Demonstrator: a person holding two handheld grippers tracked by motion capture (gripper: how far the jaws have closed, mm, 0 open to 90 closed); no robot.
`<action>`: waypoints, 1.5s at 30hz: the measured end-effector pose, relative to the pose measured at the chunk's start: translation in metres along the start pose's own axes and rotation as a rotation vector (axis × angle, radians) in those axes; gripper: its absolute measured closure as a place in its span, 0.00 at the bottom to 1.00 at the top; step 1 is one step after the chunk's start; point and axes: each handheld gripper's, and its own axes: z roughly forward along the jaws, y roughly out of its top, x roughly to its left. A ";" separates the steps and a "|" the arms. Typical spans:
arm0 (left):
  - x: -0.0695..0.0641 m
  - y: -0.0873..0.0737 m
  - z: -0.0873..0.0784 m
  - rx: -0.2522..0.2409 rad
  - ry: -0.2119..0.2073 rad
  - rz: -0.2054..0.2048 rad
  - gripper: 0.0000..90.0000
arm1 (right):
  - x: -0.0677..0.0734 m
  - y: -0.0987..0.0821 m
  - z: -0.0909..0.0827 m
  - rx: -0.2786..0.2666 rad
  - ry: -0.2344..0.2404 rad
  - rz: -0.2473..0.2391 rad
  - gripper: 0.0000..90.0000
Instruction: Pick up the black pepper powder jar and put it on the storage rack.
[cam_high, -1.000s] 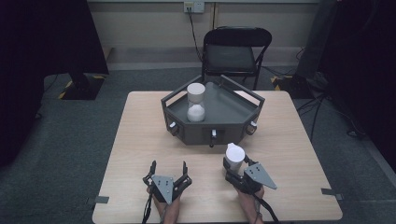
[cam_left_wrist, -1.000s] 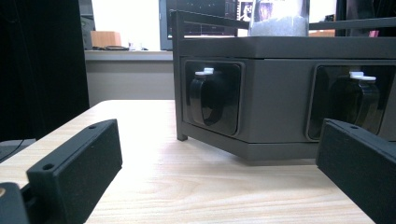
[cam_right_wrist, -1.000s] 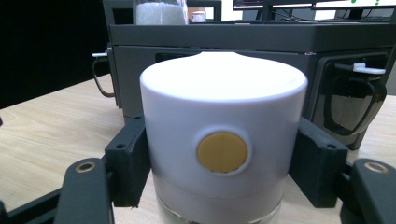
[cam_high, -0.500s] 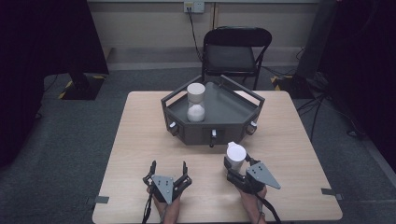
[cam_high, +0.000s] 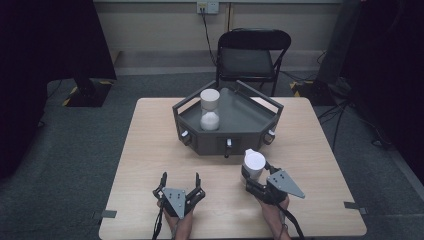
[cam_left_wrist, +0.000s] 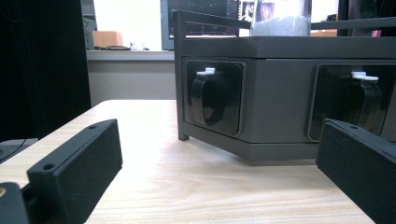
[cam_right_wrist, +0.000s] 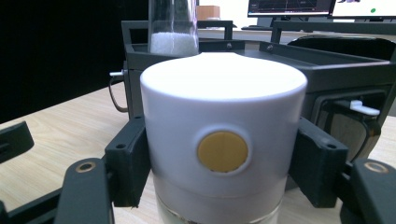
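The right gripper (cam_high: 252, 176) has its two black jaws pressed against the sides of a white-capped grinder (cam_high: 253, 164), one jaw on either flank. In the right gripper view the grinder (cam_right_wrist: 223, 154) stands upright between the jaws, its white cap bearing a round yellow button (cam_right_wrist: 222, 151) and a clear glass body just showing below the cap. It sits on the wooden table (cam_high: 150, 150) just in front of the dark grey tray (cam_high: 250, 120), near that tray's front right corner.

The left gripper (cam_high: 179, 181) rests low on the table with its jaws spread wide and nothing between them. It lies in front of the tray too, off its front left corner and apart from it. The left gripper view looks along the tabletop at the tray's front wall (cam_left_wrist: 280, 98), where two recessed black handles with white tabs (cam_left_wrist: 205, 72) are set.

Inside the tray, toward its left side, stands a clear glass jar (cam_high: 210, 110) with white grains in its lower part. Behind the tray, beyond the table, is a black folding chair (cam_high: 252, 55).
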 end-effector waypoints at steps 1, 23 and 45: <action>0.000 0.000 0.000 0.000 0.000 0.000 0.00 | -0.001 0.002 0.000 0.000 0.004 -0.001 0.33; 0.000 0.000 0.000 0.000 0.001 0.000 0.00 | -0.018 0.043 0.008 -0.018 0.059 -0.038 0.33; 0.000 0.000 0.000 0.000 0.001 -0.001 0.00 | -0.037 0.098 0.052 -0.043 0.028 0.005 0.33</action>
